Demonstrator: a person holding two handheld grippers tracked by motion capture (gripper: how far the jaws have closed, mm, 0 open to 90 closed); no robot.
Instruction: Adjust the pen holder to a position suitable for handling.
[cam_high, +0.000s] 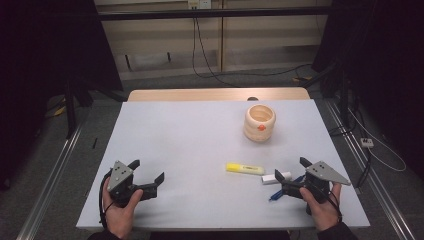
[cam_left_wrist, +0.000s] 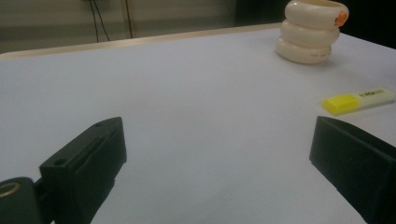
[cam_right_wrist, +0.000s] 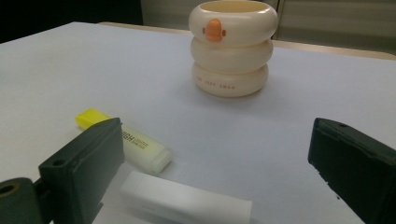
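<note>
A cream ringed pen cup (cam_high: 259, 122) with an orange beak stands upright at the table's back right. In front of it lie a yellow highlighter (cam_high: 244, 169) and a white capped marker (cam_high: 276, 177). My right gripper (cam_high: 292, 169) rests at the front right, open and empty, with the white marker just by its near jaw. Its own view has the cup (cam_right_wrist: 232, 46) ahead, the highlighter (cam_right_wrist: 126, 140) and the white marker (cam_right_wrist: 187, 203) low at the left, and the right gripper (cam_right_wrist: 217, 128) around bare table. My left gripper (cam_high: 146, 171) sits open and empty at the front left; the left gripper (cam_left_wrist: 218, 126) frames bare table.
The white table (cam_high: 190, 135) has a wooden strip along its far edge. A blue pen (cam_high: 275, 196) lies under the right gripper. The cup (cam_left_wrist: 310, 30) and highlighter (cam_left_wrist: 358, 99) lie far right of the left gripper. Cables and dark stands surround the table.
</note>
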